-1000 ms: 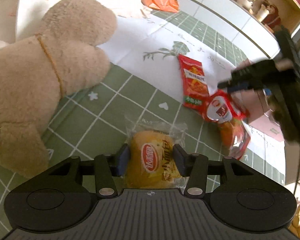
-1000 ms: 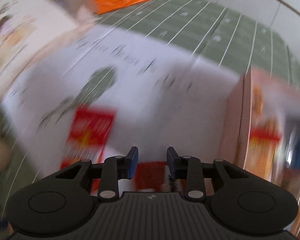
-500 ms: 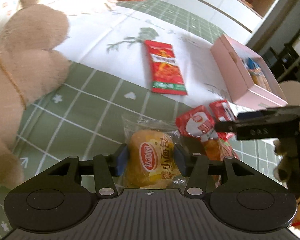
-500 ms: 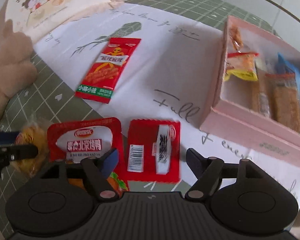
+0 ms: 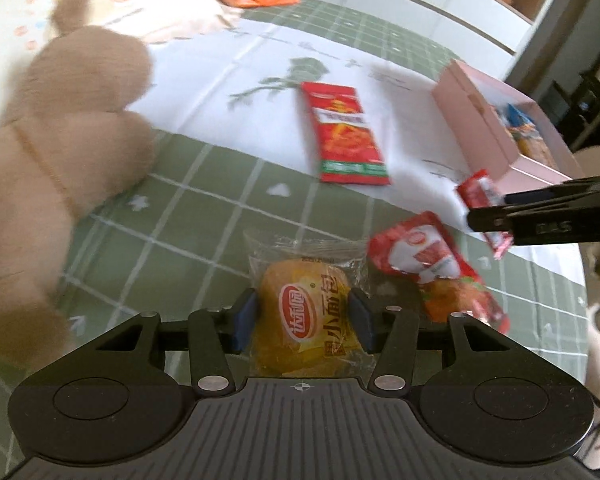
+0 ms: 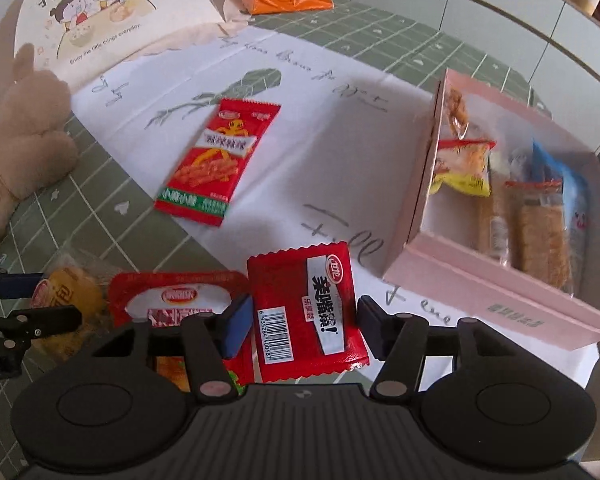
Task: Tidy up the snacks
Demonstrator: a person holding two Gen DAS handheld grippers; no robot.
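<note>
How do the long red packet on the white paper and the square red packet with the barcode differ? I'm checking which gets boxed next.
The long red packet is slimmer with a green strip; the square red packet shows a barcode. The long one lies untouched; the square one sits between the right gripper's closing jaws. Both remain outside the pink box.

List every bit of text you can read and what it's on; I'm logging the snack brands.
"Enjoy the little things everyday" on the cartoon bag.
"Full" handwritten on the white sheet.
"6 935284 400687" by the barcode on the square red packet.
"小面包" on the yellow bun wrapper.
"亲嘴烧!" on the square red packet.
Long red packet, pink box print: too blurred.
</note>
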